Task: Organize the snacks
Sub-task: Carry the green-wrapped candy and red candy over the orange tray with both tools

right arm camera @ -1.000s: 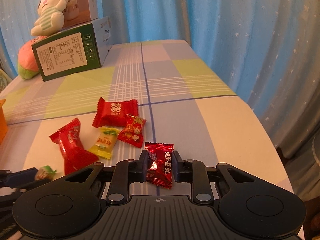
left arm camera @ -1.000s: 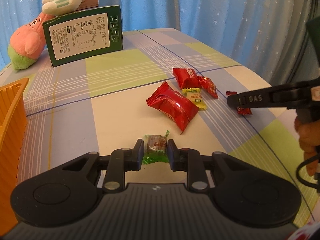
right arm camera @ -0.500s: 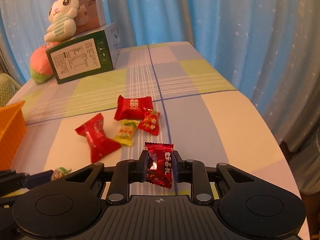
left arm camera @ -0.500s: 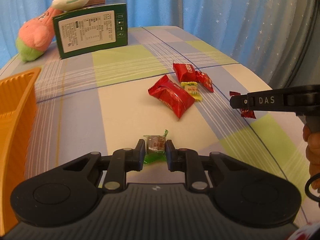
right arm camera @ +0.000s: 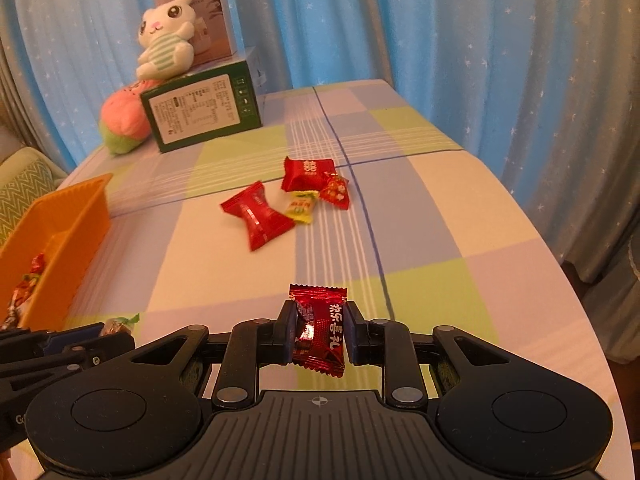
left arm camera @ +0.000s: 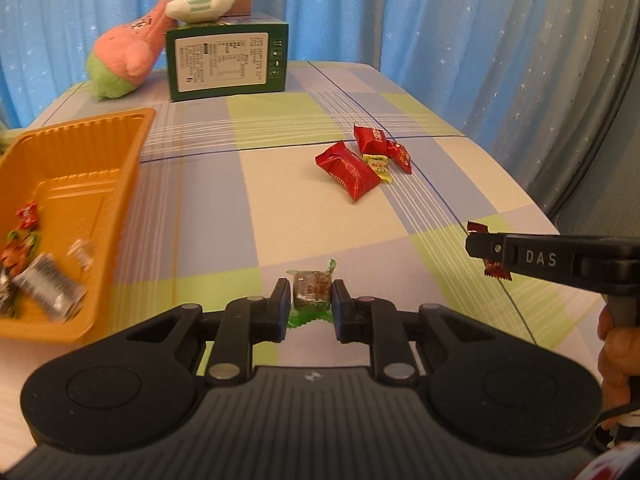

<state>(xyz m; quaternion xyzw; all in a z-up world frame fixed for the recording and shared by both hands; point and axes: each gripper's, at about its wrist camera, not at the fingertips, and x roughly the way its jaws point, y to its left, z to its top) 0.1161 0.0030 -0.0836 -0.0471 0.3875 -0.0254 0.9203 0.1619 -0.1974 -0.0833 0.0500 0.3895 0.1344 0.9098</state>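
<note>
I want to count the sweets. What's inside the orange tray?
The orange tray holds a few wrapped sweets at its near end: a red one, a silvery one, others blurred. Its left part runs out of view, so no full count.

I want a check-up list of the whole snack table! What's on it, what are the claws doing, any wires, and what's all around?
Surface: table under a checked cloth in blue, green and cream.
Job's things: four loose candies bunched mid-table, three red and one yellow; orange tray at the left with several wrapped sweets inside.
Clutter: green box at the far end, a bunny plush on top, a pink and green plush leaning beside it.
Grippers: left claw shut on a green-wrapped candy; right claw shut on a dark red candy.
Cables: a thin black cord by the right hand.
Surroundings: blue star-print curtains behind the table.
</note>
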